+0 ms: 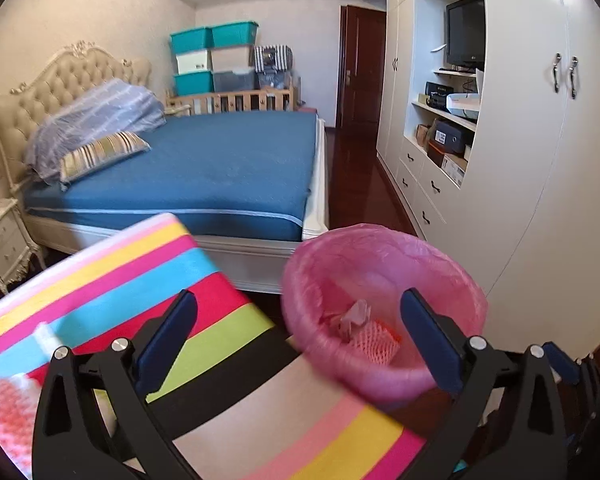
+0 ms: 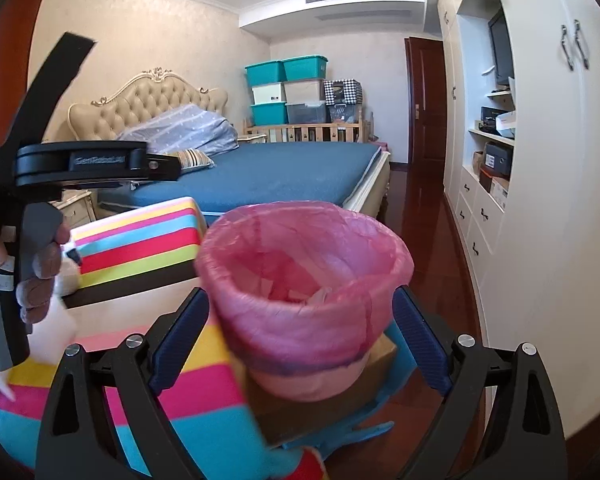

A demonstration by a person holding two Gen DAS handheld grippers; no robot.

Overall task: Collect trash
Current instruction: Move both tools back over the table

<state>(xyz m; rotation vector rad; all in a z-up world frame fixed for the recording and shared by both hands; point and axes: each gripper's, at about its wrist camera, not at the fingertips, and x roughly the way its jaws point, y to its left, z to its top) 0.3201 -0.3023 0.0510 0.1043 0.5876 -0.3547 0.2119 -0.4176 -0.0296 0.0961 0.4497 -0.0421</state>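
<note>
A bin lined with a pink bag [image 1: 384, 312] stands beside the striped table [image 1: 140, 280]; inside lie crumpled paper [image 1: 356, 316] and an orange foam net [image 1: 376, 344]. My left gripper [image 1: 300, 336] is open and empty above the table's edge, next to the bin. A white and orange foam net [image 1: 8, 412] lies on the table at the left. In the right wrist view the bin [image 2: 304, 280] sits right in front of my right gripper [image 2: 304, 324], which is open and empty with its fingers either side of the bin. The left gripper's handle [image 2: 28, 216] shows at the left.
A bed with a blue cover [image 1: 220, 168] stands behind the table. White wardrobes [image 1: 540, 140] line the right wall, with dark wood floor [image 1: 356, 184] between. A cardboard box [image 2: 360, 384] sits under the bin. A nightstand [image 1: 4, 240] is at far left.
</note>
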